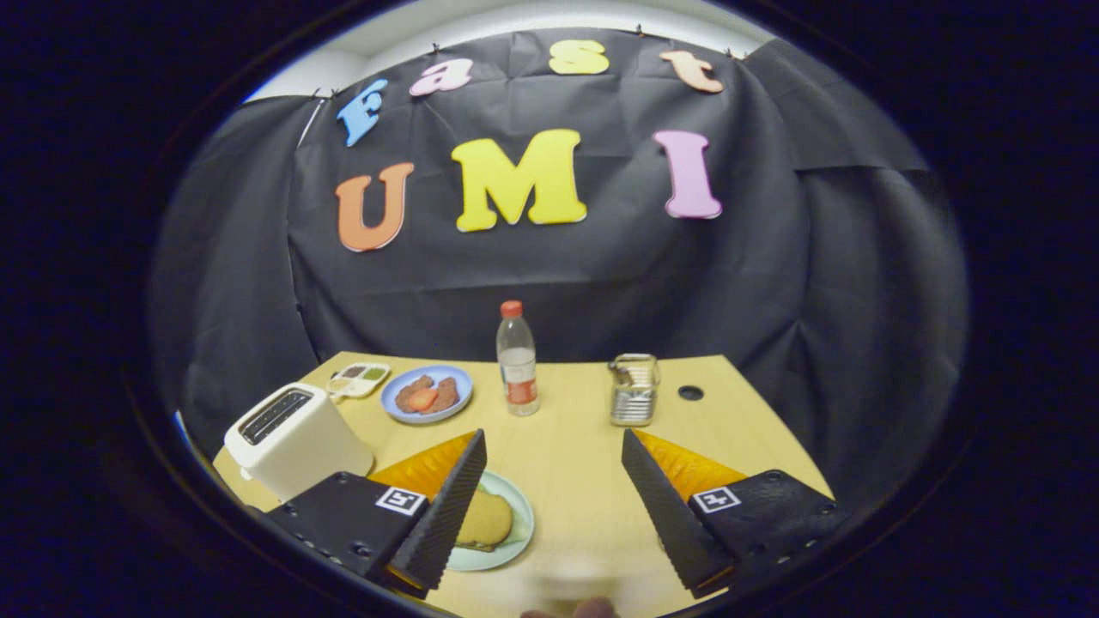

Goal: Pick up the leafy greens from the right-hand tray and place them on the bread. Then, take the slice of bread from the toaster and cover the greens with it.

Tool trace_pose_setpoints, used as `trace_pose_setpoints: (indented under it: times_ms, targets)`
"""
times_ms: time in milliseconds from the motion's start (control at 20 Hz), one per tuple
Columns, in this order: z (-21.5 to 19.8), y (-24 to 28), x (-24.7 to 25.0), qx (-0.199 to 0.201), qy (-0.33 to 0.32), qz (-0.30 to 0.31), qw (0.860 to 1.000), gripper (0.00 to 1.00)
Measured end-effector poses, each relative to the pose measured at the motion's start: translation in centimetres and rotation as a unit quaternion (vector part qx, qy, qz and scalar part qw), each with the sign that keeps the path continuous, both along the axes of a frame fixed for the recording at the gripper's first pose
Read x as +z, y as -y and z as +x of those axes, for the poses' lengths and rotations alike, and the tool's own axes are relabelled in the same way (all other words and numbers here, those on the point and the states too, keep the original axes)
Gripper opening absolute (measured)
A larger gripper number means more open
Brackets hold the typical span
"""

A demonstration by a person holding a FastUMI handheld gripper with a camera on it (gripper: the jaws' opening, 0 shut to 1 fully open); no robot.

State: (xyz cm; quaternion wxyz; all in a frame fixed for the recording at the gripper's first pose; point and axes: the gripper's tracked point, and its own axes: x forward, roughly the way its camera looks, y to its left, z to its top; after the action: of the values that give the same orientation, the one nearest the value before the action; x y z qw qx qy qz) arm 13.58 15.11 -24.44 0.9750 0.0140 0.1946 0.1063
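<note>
The gripper (554,476) hangs above the near part of the light wooden table (575,446) with its two fingers spread wide apart and nothing between them but bare tabletop. Behind the left finger, partly hidden by it, a pale green round plate (519,524) holds a tan slice of bread (488,519); a thin strip of something greenish shows at the bread's near edge, too small to make out. To the left of that plate stands a white boxy toaster (292,439) with its dark slots facing up; what sits in the slots cannot be told. Farther back, a blue round plate (427,395) carries brownish pieces and a reddish-orange slice. Left of it lies a small white divided tray (359,378) with dark and green contents in its compartments. Near the middle of the far side, a clear plastic bottle with a red cap (518,359) stands upright. To its right stands a shiny metal holder (634,390), and further right a small dark round hole (690,393) marks the tabletop. The leafy greens cannot be picked out with certainty
</note>
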Motion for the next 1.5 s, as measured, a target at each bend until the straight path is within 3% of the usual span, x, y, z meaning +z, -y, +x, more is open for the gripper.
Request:
trace_pose_setpoints:
  times_ms: [250, 600, 950, 1500]
  targets:
    - [-4.1, 4.9, 8.1, -0.007, 0.066, -0.019, 0.998, 0.96]
    - [-11.2, 4.8, 18.1, -0.035, 0.146, 0.001, 0.989, 0.96]
    - [-14.2, 3.7, 19.6, -0.083, 0.161, -0.008, 0.983, 0.96]
    - [-14.6, 0.0, 21.0, -0.053, 0.168, -0.005, 0.984, 0.96]
